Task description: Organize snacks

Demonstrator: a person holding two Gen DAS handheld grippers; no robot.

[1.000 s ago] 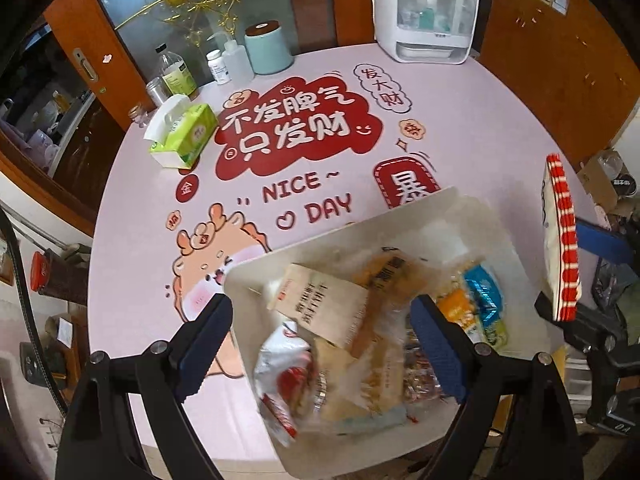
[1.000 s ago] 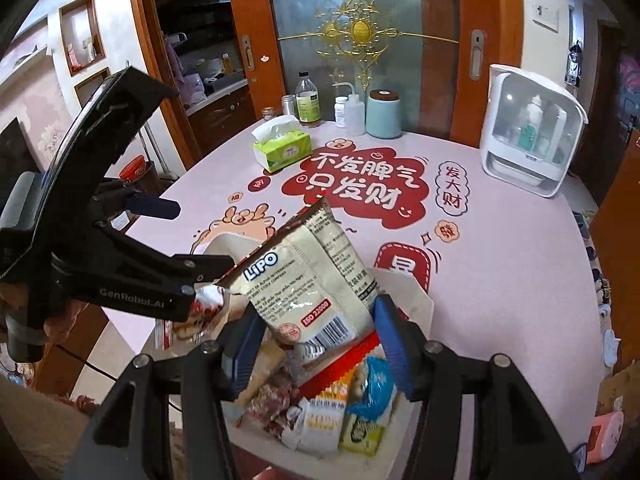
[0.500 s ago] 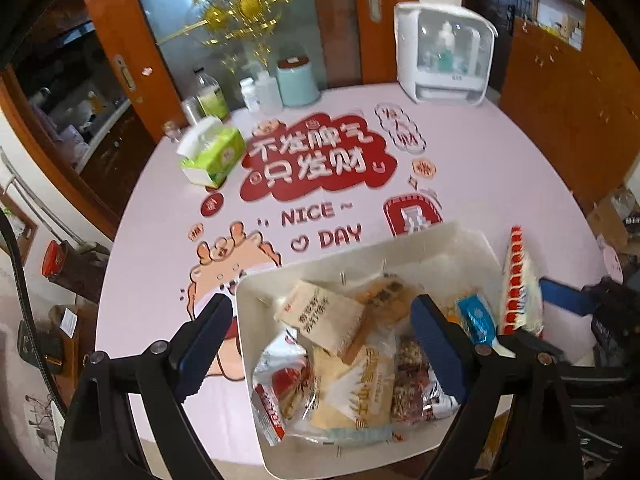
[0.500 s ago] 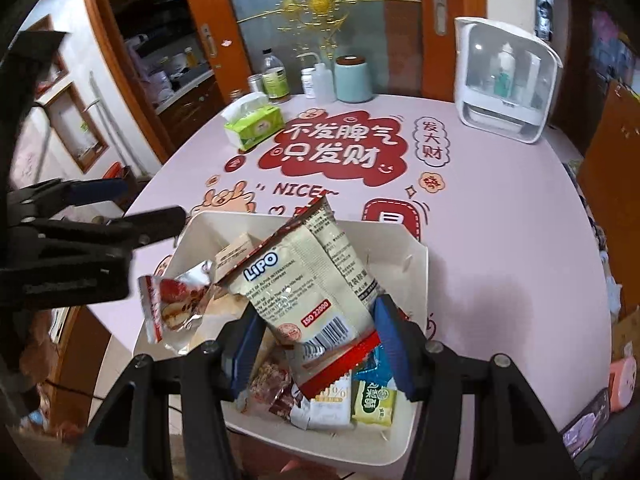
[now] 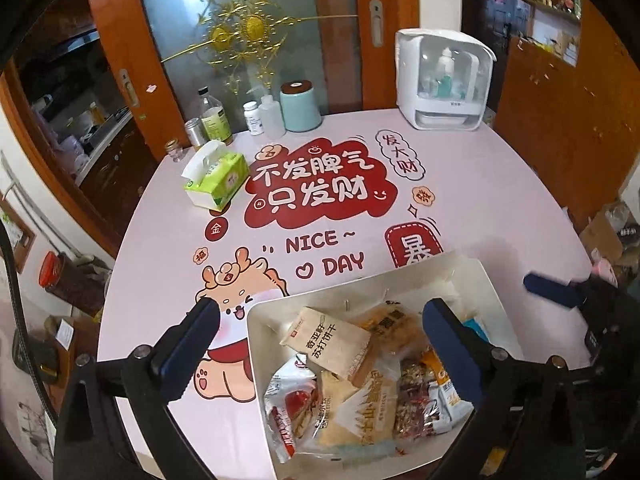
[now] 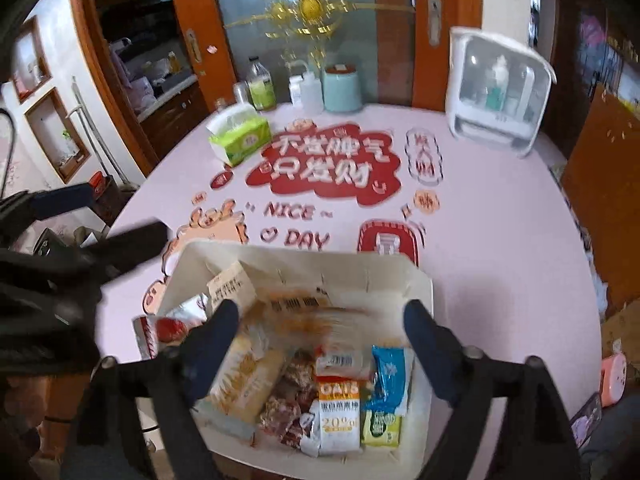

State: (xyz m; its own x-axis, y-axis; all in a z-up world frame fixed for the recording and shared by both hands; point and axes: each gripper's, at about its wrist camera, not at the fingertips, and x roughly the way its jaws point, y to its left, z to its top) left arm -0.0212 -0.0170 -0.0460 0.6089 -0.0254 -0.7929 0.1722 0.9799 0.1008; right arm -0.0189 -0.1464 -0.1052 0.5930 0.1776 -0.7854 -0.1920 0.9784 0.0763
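Both black two-finger grippers, left (image 5: 316,334) and right (image 6: 320,328), hang with jaws spread and just widened, nothing between them, over one white rectangular cardboard box (image 5: 472,276) on the pink round printed tablecloth (image 5: 500,184). Roughly ten wrapped snack packets (image 5: 332,342) lie piled inside; overlap and the right view's blur hinder counting. Beyond stand one green tissue box (image 5: 218,176) and one white countertop cabinet (image 5: 444,80)
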